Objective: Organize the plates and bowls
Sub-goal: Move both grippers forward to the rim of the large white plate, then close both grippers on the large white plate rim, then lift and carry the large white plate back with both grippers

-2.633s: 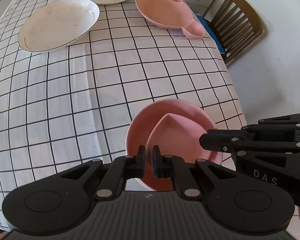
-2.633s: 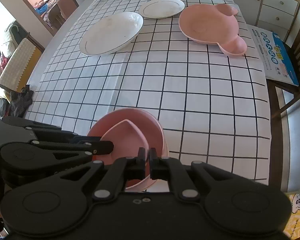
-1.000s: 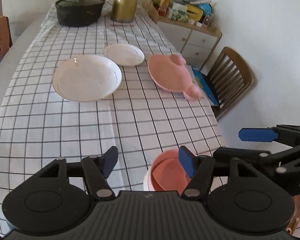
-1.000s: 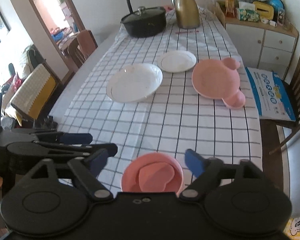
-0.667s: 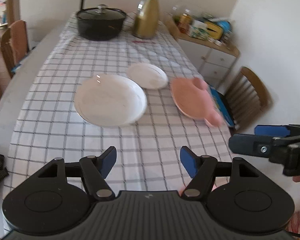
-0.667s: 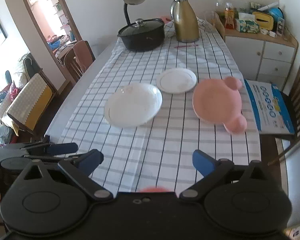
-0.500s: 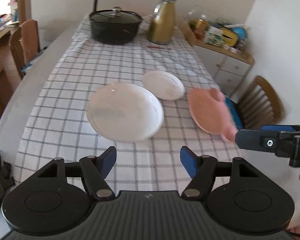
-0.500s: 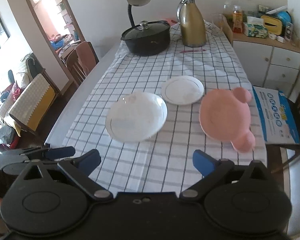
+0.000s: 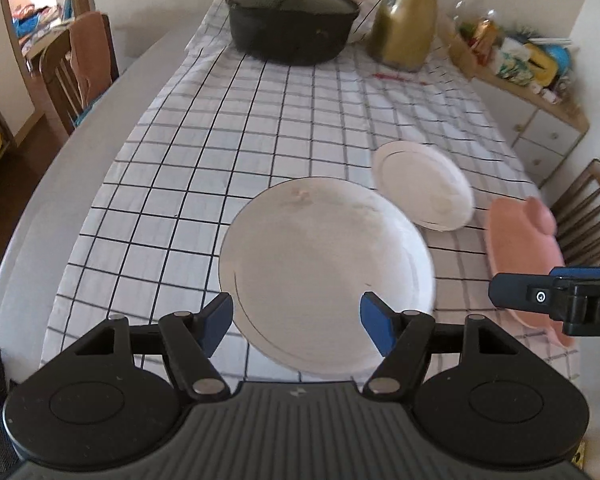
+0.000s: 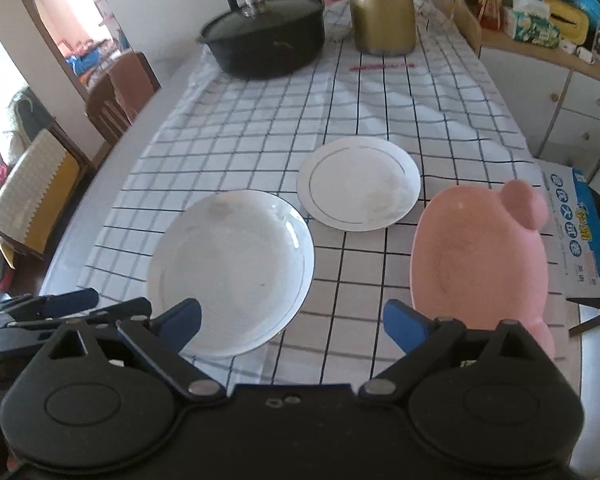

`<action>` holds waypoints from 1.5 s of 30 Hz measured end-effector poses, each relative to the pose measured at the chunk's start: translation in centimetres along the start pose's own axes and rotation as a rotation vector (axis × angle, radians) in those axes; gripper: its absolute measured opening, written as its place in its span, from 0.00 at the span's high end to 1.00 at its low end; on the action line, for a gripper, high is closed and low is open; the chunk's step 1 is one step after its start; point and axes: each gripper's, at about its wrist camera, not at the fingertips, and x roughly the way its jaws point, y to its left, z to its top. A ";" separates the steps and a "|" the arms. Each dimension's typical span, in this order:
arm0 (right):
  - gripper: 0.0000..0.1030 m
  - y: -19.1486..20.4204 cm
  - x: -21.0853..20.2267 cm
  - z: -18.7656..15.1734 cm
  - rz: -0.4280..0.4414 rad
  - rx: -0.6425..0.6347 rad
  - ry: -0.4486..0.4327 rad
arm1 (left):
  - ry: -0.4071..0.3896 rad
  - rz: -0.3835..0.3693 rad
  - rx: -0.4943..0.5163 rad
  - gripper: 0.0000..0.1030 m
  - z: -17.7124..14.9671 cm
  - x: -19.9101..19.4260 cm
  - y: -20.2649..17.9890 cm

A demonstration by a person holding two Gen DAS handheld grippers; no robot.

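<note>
Large white plate (image 9: pixel 324 276): likely rigid, glazed, slippery, breakable; grasp its near rim. Left gripper (image 9: pixel 296 320) and right gripper (image 10: pixel 292 320) jaws apart, empty

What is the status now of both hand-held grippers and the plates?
Left hand-held gripper open, empty, facing large white plate. Right hand-held gripper open, empty, between that plate and pink eared plate. Small white plate beyond. Nothing blocking.

No readable text; print on blue-white package (image 10: pixel 580 232) illegible.
</note>
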 end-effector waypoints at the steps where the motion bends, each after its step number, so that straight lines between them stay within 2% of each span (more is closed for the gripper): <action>1: 0.08 -0.3 1.0 0.4 0.003 0.010 0.014 | 0.007 0.003 -0.009 0.32 0.3 0.7 0.3; 7: 0.13 -1.0 5.7 1.8 0.010 0.045 0.074 | 0.078 0.037 -0.067 0.32 2.2 4.9 2.5; 15: 0.31 -1.1 10.0 2.7 0.030 0.065 0.151 | 0.121 0.030 -0.152 0.33 2.9 8.2 4.8; 16: 0.36 -1.2 10.3 2.7 0.026 0.069 0.156 | 0.121 0.032 -0.157 0.33 2.9 8.3 5.0; 17: 0.41 -1.3 10.5 2.8 0.025 0.071 0.160 | 0.120 0.038 -0.157 0.36 2.9 8.4 5.0; 18: 0.42 -1.3 10.7 2.8 0.023 0.073 0.164 | 0.121 0.041 -0.156 0.43 3.0 8.5 5.0; 22: 0.53 -1.5 11.2 2.7 0.010 0.066 0.174 | 0.115 0.033 -0.169 0.54 2.9 8.8 5.2; 24: 0.57 -1.6 11.3 2.7 0.015 0.069 0.180 | 0.121 0.036 -0.158 0.65 2.8 9.0 5.0; 28: 0.71 -1.7 11.5 2.7 0.017 0.071 0.188 | 0.116 0.040 -0.165 0.71 2.8 9.2 5.0; 31: 0.83 -1.6 11.5 2.5 0.012 0.061 0.195 | 0.132 0.068 -0.153 0.80 2.6 9.5 5.1; 36: 0.91 -1.7 11.6 2.5 -0.003 0.063 0.188 | 0.136 0.060 -0.156 0.84 2.4 9.6 5.4; 45: 0.91 -1.3 11.3 2.1 -0.021 0.057 0.189 | 0.115 0.063 -0.111 0.86 2.0 9.1 5.2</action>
